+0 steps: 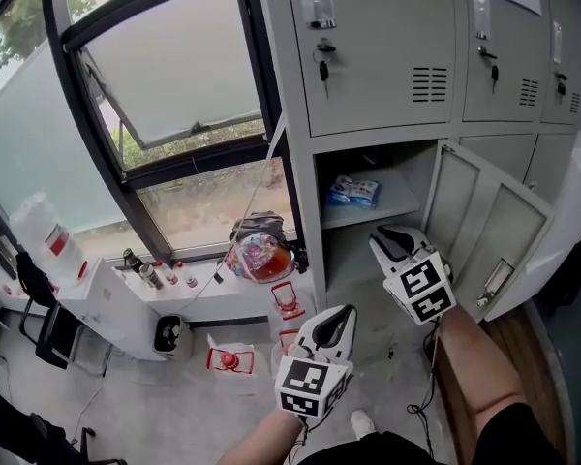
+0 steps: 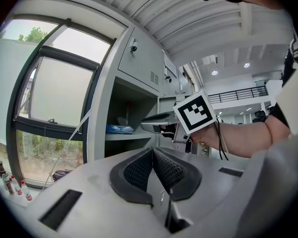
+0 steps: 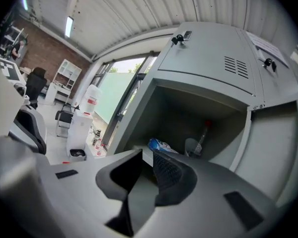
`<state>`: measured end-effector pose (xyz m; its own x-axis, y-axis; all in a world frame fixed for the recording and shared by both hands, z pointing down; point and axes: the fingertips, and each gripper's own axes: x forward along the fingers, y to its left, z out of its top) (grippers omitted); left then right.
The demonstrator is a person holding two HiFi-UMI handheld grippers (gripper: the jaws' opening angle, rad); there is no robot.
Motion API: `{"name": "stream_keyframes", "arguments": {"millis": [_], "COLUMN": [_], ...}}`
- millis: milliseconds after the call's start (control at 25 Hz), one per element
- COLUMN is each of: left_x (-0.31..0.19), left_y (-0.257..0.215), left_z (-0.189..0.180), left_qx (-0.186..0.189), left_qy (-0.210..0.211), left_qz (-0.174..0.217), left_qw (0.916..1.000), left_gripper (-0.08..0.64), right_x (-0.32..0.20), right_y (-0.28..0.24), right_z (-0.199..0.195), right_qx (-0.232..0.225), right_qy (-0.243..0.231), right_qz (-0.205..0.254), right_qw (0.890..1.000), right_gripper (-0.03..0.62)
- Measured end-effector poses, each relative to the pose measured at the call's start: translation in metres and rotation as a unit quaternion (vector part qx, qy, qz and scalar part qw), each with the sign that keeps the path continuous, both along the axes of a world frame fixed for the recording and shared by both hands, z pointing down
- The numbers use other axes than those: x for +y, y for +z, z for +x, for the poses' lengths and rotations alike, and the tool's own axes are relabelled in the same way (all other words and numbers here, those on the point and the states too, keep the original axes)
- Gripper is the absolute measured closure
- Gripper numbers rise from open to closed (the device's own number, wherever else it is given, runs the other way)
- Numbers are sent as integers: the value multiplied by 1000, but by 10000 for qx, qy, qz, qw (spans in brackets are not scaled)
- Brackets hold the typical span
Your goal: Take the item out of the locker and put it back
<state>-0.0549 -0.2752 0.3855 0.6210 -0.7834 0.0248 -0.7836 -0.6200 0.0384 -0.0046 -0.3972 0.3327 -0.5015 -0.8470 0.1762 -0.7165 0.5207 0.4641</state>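
The grey metal locker bank (image 1: 387, 76) stands beside a large dark-framed window (image 1: 174, 95), and one lower compartment has its grey door (image 1: 479, 226) swung wide open to the right. Inside, on the compartment's grey shelf (image 1: 397, 204), lies the blue-and-white plastic packet (image 1: 353, 192), towards the left side and flat on the shelf. The right gripper (image 1: 392, 238) hovers in front of the opening, just below shelf level, pointing towards the packet but apart from it. In the right gripper view its jaws stand a little apart with nothing between them; the packet (image 3: 159, 145) shows beyond their tips, next to a clear object with a red tip (image 3: 201, 139) that is too small to identify. The left gripper (image 1: 341, 318) hangs lower and further from the locker, well apart from the packet. In the left gripper view its ribbed pads (image 2: 139, 168) meet at the tip and hold nothing. On the white window ledge (image 1: 203, 298) sit a colourful round bag (image 1: 259, 255) and several small bottles (image 1: 160, 274).
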Motion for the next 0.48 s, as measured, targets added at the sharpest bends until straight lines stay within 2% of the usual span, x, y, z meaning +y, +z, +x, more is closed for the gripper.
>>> {"name": "stream_keyframes", "arguments": {"millis": [200,480], "left_x": [-24,-51], "left_y": [0,2], "left_z": [8,17], "left_qx": [-10,-58], "left_qy": [11,25], "left_qz": [-6,-9], "left_qw": [10000,10000], "left_gripper": [543,543], "right_x": [-43,-91], "right_y": [3,14], "right_z": [3,1], "right_qx": [660,1680], "right_qy": [65,161], "right_qz": [23,-2], "right_qw": [9978,9857], "right_gripper": [439,393]}}
